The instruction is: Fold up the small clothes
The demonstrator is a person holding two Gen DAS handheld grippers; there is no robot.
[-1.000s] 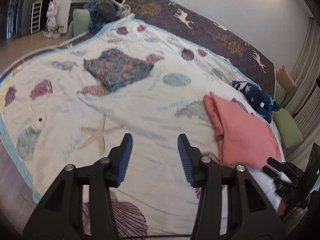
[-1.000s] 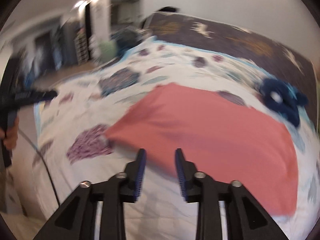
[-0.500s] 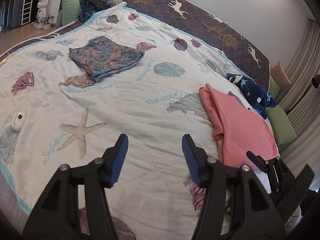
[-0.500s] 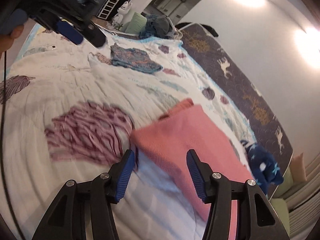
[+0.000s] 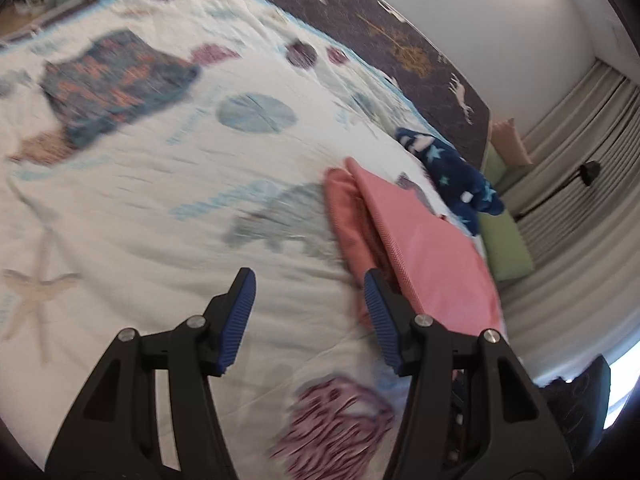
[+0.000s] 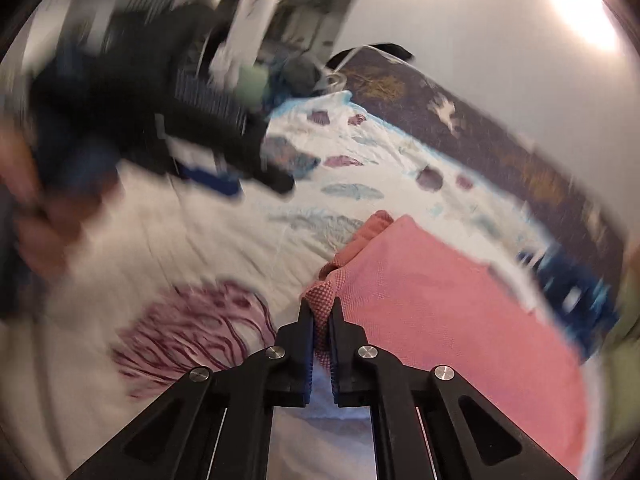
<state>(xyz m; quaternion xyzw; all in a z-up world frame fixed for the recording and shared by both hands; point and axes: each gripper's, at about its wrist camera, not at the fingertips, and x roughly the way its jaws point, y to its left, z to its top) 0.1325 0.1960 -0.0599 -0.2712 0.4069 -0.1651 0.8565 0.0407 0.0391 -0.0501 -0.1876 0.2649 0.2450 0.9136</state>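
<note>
A pink knit garment (image 5: 420,240) lies folded at the right side of the bed; it also shows in the right wrist view (image 6: 448,304). My right gripper (image 6: 321,312) is shut on the garment's near left corner. My left gripper (image 5: 308,292) is open and empty above the quilt, its right finger close to the garment's left edge. A folded blue and pink patterned garment (image 5: 116,84) lies at the far left of the bed. The left gripper shows blurred in the right wrist view (image 6: 192,128).
The bed has a white quilt with sea prints (image 5: 160,200) and a dark headboard cover (image 5: 400,40). A navy star-print item (image 5: 452,172) lies beyond the pink garment. Green cushions (image 5: 504,244) and curtains (image 5: 580,200) are at the right.
My right gripper has closed on the pink garment's corner. My left gripper has swung right toward the garment's left edge, still open.
</note>
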